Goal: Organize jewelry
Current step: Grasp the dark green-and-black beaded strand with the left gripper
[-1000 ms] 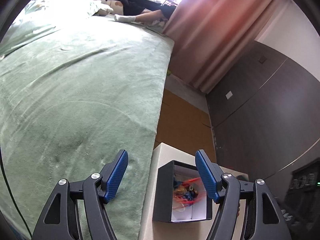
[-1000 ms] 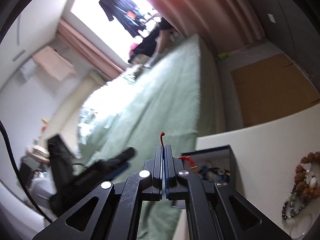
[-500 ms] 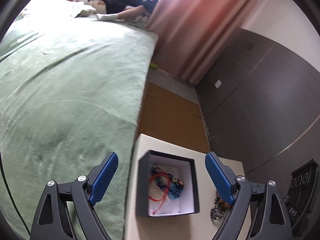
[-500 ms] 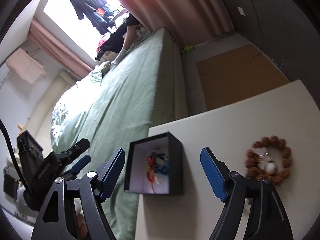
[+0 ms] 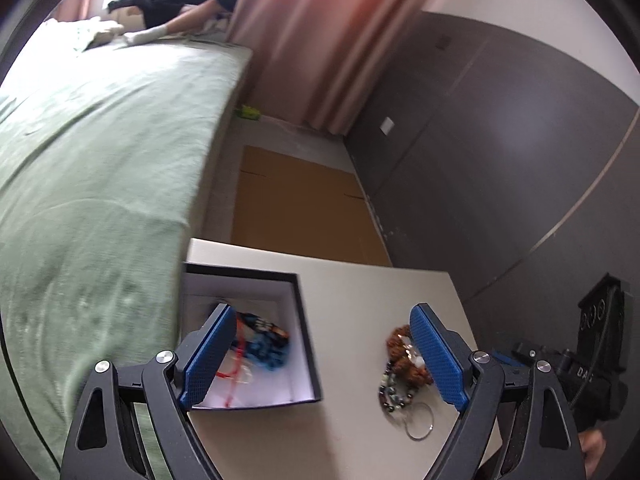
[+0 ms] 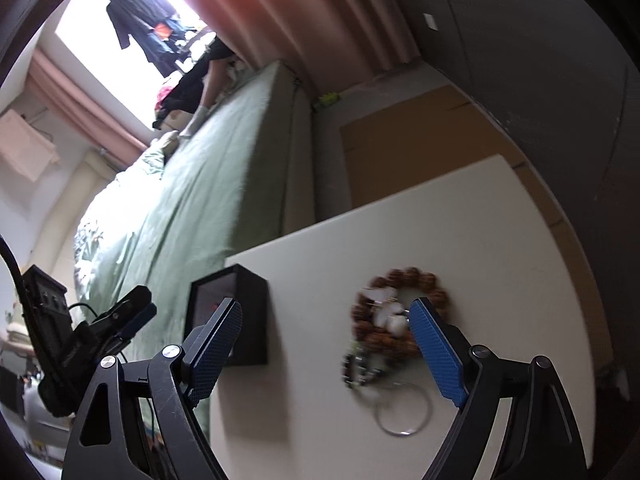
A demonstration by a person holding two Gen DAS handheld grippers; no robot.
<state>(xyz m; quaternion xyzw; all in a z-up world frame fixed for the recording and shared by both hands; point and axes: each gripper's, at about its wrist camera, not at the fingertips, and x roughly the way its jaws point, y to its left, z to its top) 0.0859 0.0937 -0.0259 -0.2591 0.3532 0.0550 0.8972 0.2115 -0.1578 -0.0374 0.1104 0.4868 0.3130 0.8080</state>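
Right gripper point(image 6: 324, 350) opening, left gripper point(image 5: 322, 358) closing slightly (both empty); centre right on brown bead bracelet point(image 6: 400, 316), then box point(image 5: 308, 344).

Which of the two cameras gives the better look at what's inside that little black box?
The left wrist view. It looks down into the open black box, showing its white lining, blue beads and a red cord. The right wrist view catches the box from the side: mostly its dark outer wall, with only a dim reddish hint inside.

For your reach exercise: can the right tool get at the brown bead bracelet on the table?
Probably yes: the right tool is opening, empty, above the brown bead bracelet; nothing covers it.
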